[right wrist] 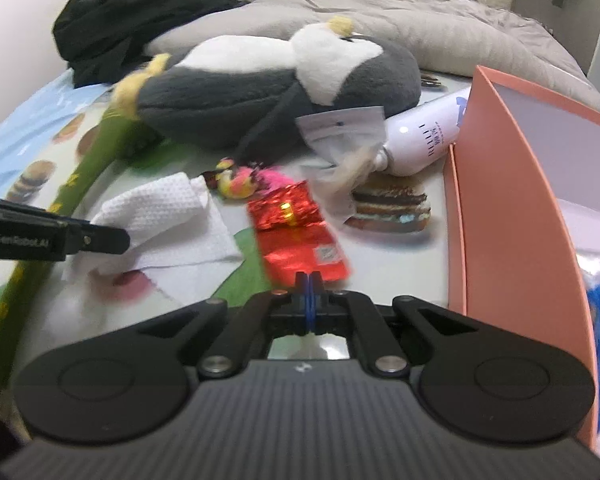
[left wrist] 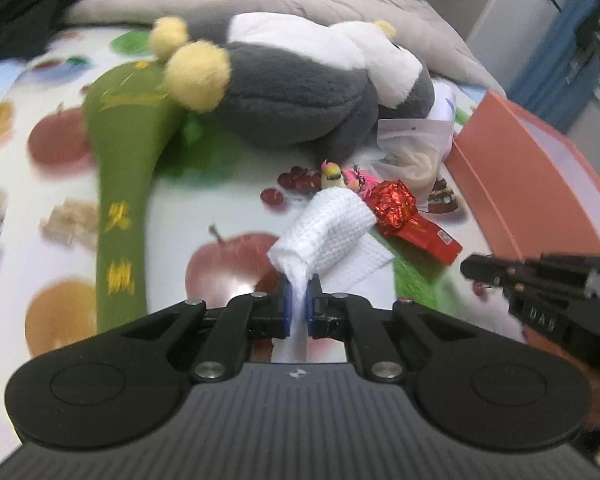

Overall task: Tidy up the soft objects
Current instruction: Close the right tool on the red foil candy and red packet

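Observation:
My left gripper (left wrist: 298, 300) is shut on a corner of a white waffle cloth (left wrist: 328, 224), lifting it off the fruit-print sheet; the cloth also shows in the right wrist view (right wrist: 168, 216). A grey and white penguin plush (left wrist: 300, 92) lies behind it, also in the right wrist view (right wrist: 276, 92). A green embroidered fabric piece (left wrist: 124, 184) lies at its left. My right gripper (right wrist: 309, 300) is shut and empty, just in front of a red foil packet (right wrist: 296, 236). It appears at the right edge of the left wrist view (left wrist: 476, 270).
A pink open box (right wrist: 512, 208) stands at the right. A white bottle (right wrist: 424, 136), a clear plastic bag (right wrist: 340, 136), a small pink and yellow toy (right wrist: 240, 182) and a layered cake toy (right wrist: 392, 204) lie between plush and box. Black clothing (right wrist: 132, 16) and grey bedding (right wrist: 380, 8) lie behind.

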Available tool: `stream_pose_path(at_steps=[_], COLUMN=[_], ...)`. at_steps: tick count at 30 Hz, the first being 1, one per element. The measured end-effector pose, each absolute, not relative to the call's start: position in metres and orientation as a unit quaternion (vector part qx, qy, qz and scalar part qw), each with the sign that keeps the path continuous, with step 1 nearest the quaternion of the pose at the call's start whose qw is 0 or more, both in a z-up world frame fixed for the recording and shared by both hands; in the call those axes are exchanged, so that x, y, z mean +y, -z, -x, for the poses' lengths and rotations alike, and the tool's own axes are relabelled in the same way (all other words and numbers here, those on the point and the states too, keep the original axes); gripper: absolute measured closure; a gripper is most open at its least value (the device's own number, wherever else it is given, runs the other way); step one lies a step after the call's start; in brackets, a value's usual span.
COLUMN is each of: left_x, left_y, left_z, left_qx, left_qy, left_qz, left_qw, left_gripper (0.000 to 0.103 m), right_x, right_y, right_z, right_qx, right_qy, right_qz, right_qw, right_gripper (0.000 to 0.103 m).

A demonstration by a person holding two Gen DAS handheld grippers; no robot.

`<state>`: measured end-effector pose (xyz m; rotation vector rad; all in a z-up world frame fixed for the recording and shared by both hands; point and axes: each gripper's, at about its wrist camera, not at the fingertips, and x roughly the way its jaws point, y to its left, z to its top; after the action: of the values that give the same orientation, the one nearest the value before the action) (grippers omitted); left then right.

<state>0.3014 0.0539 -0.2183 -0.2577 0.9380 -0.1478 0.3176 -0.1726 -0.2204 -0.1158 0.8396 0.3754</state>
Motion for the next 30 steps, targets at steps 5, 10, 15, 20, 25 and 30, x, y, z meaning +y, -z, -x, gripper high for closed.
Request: stream_pose_path(at_steps=[5,10,15,20,25,30], left_x=[0.047,0.045,0.051,0.059,0.059,0.059], left_y=[0.217,0.219,0.216,0.215,0.220,0.227], left_z=[-0.272,-0.259,-0.260,-0.268,-0.285,-0.298], left_qx=[0.446,0.446,0.450,0.440,0.438,0.438], left_qy=[0.028,0.023,0.030,0.038,0.040,0.044], left_qz=[0.155,0.155,0.147,0.145,0.118,0.101], left_qw=[0.881,0.881,0.880,0.885,0.890,0.892], left_gripper=[0.094,0.093,0.044,0.041,0.041,0.041], right_x=[-0.174,-0.176,-0.168,-0.155,-0.144,-0.136], right_y=[0.214,0.206,0.204,0.208,0.221,0.235], right_z=[-0.296,-0.294,-0.309,-0.332,-0.360,-0.380], right_qx=[0.397,0.382,0.374,0.368,0.380,0.392], right_qy=[-0.179,-0.166,-0.167,-0.176,-0.162,-0.166], right_qz=[0.044,0.020,0.017,0.017,0.037,0.048], right_qw=[0.899,0.909,0.912,0.913,0.910,0.904], right_gripper=[0.100,0.095,0.052,0.052,0.048,0.048])
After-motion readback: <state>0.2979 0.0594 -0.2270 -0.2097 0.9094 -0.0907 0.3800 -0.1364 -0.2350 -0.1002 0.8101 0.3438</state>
